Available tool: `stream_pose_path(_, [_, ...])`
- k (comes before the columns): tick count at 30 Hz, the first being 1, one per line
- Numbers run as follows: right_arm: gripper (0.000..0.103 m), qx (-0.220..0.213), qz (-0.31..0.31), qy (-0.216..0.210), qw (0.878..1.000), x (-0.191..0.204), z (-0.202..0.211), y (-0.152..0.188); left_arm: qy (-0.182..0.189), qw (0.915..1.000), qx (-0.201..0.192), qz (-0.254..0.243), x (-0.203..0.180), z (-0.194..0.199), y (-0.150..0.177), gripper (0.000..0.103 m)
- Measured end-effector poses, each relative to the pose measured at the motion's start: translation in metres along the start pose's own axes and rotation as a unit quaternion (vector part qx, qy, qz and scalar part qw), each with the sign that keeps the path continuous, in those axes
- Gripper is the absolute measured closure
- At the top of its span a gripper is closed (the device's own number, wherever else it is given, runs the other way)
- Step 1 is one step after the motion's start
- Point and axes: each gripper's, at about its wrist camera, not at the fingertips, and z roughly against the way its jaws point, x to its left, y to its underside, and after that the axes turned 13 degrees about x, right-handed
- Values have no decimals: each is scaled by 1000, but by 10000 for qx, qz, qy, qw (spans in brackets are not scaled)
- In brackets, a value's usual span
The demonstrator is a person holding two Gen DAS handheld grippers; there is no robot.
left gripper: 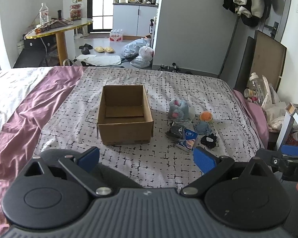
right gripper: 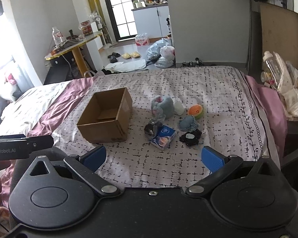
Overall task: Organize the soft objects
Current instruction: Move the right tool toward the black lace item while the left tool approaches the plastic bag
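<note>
An open, empty cardboard box (left gripper: 125,117) (right gripper: 107,117) stands on the patterned bedspread. To its right lie a grey-blue plush (left gripper: 177,109) (right gripper: 163,105), an orange soft ball (left gripper: 206,116) (right gripper: 196,110), a blue knitted piece (left gripper: 203,127) (right gripper: 187,123), a black fabric item (left gripper: 209,140) (right gripper: 190,137), a blue tissue pack (left gripper: 187,140) (right gripper: 163,137) and a black item in clear wrap (left gripper: 175,130) (right gripper: 153,128). My left gripper (left gripper: 147,157) is open and empty, held before the box. My right gripper (right gripper: 154,157) is open and empty, held before the pile.
The bed's right edge meets a cluttered nightstand with a bottle (right gripper: 272,63). A purple sheet (left gripper: 29,107) covers the bed's left side. Beyond the bed are a round table (left gripper: 57,27), bags (left gripper: 139,51) and slippers on the floor.
</note>
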Motion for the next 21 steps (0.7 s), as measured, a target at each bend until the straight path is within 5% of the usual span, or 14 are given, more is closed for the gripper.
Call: stream_pose_path(21, [0, 467, -721, -257, 9960, -66, -77, -25, 161, 9994, 306, -71, -38, -87, -43, 5])
